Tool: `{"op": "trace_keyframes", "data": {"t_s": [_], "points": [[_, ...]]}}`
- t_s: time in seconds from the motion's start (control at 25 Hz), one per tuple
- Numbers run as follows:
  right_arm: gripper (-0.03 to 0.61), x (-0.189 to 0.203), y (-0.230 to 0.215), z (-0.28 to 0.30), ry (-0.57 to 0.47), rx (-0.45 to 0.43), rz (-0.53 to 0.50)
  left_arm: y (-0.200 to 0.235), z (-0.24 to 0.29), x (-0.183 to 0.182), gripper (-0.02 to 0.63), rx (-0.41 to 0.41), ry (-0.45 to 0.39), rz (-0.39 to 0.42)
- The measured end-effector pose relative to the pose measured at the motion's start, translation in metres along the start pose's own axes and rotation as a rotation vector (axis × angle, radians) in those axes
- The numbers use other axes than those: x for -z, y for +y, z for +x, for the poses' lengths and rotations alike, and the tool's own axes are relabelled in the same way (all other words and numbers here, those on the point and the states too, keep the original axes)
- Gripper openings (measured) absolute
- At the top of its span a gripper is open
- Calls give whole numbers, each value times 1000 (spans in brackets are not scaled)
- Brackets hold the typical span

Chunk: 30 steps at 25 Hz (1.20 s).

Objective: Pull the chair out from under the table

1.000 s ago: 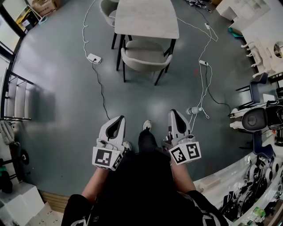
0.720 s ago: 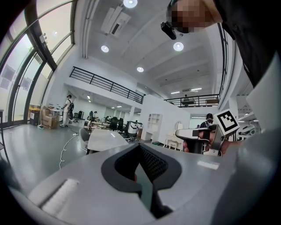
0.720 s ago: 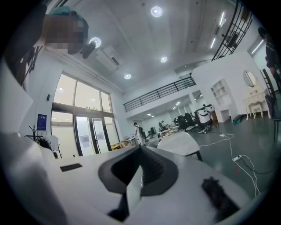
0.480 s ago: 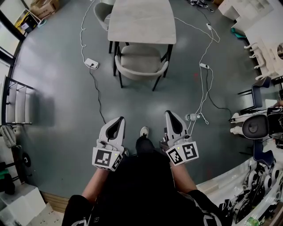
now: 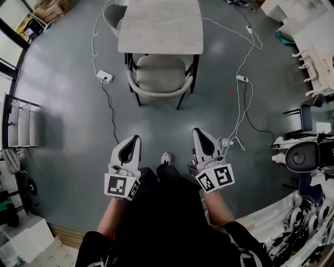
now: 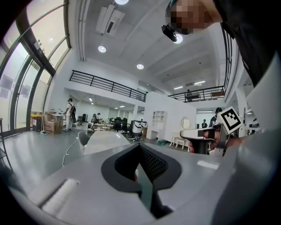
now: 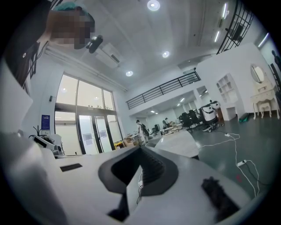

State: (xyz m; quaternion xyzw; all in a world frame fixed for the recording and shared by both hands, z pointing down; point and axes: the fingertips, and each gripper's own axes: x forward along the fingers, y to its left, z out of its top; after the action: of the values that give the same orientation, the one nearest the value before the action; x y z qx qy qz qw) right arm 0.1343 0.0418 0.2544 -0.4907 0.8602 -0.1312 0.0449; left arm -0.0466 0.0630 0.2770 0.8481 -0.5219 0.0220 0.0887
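Note:
A beige chair [image 5: 158,78] with black legs is tucked partly under a light rectangular table [image 5: 160,26] at the top of the head view. My left gripper [image 5: 130,143] and right gripper [image 5: 200,135] are held side by side well short of the chair, both shut and empty, pointing toward it. In the left gripper view the closed left gripper [image 6: 139,151] fills the foreground, with the table [image 6: 105,139] beyond it and the right gripper's marker cube at the right. The right gripper view shows the closed right gripper [image 7: 141,154] and the table [image 7: 178,141] ahead.
A white power strip [image 5: 104,77] and black cable lie left of the chair; white cables [image 5: 241,104] run down the floor on its right. A second chair [image 5: 113,14] stands at the table's far left. A black office chair [image 5: 302,155] and white furniture crowd the right side. A rack [image 5: 21,122] stands left.
Both grippers have advanced across the floor toward the table, so chair and table sit lower and nearer in the head view. Jaws stayed shut.

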Motion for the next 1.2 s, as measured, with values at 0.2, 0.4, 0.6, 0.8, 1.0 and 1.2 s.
{"op": "trace_keyframes", "data": {"t_s": [0.2,0.4,0.6,0.8,1.0,1.2], "points": [[15,0,-19,12,13,-18,6,1,18,3,8,-23,16,4],[15,6,-29,28,41,-38,19,2,33,3,8,-27,22,15],[15,6,-37,44,51,-49,13,9,51,10,8,-37,40,9],[15,11,-41,63,57,-46,6,22,69,14,8,-23,50,19],[16,20,-45,90,78,-40,5,41,94,15,8,-2,55,36],[15,29,-47,113,111,-29,6,59,113,20,8,19,83,31]]}}
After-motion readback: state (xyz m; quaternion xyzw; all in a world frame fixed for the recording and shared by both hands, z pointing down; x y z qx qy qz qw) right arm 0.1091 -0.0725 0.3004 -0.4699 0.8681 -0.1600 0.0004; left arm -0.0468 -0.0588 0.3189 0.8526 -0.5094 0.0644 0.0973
